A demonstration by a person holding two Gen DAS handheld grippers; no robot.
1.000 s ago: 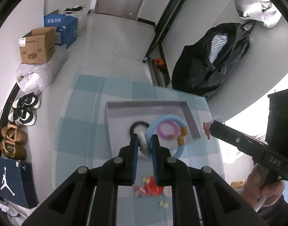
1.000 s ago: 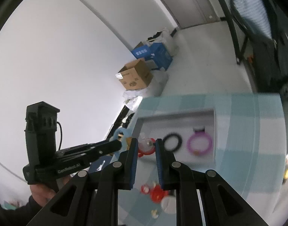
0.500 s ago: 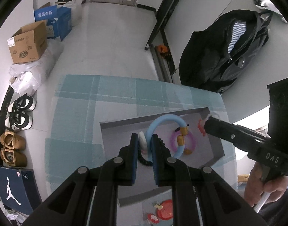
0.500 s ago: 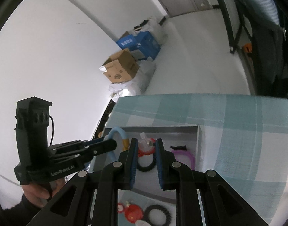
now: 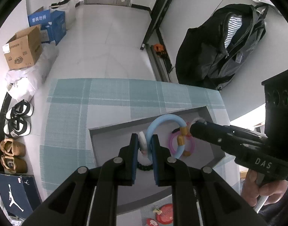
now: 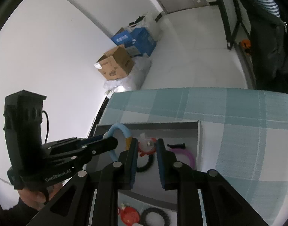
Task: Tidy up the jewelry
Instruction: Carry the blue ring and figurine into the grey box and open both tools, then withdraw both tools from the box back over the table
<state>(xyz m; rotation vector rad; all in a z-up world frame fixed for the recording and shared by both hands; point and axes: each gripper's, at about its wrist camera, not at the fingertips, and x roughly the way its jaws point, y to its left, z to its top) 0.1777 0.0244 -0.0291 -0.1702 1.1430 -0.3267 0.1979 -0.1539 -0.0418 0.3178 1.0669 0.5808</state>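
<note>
Over the grey tray (image 5: 113, 131), left fingers (image 5: 133, 146) clamped on blue bracelet (image 5: 162, 120); right fingers (image 6: 133, 148) opening around red-and-clear trinket (image 6: 146, 146).

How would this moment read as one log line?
left tool: gripping light-blue curved bracelet | right tool: opening around red-and-clear trinket | both over grey tray

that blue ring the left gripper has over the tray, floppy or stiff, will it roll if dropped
The blue ring probably is fairly stiff: it keeps its arch above the left gripper without sagging. It looks light, like foam tubing. It seems unlikely to roll far, since the gold beads break its curve and the tray walls would stop it.
</note>
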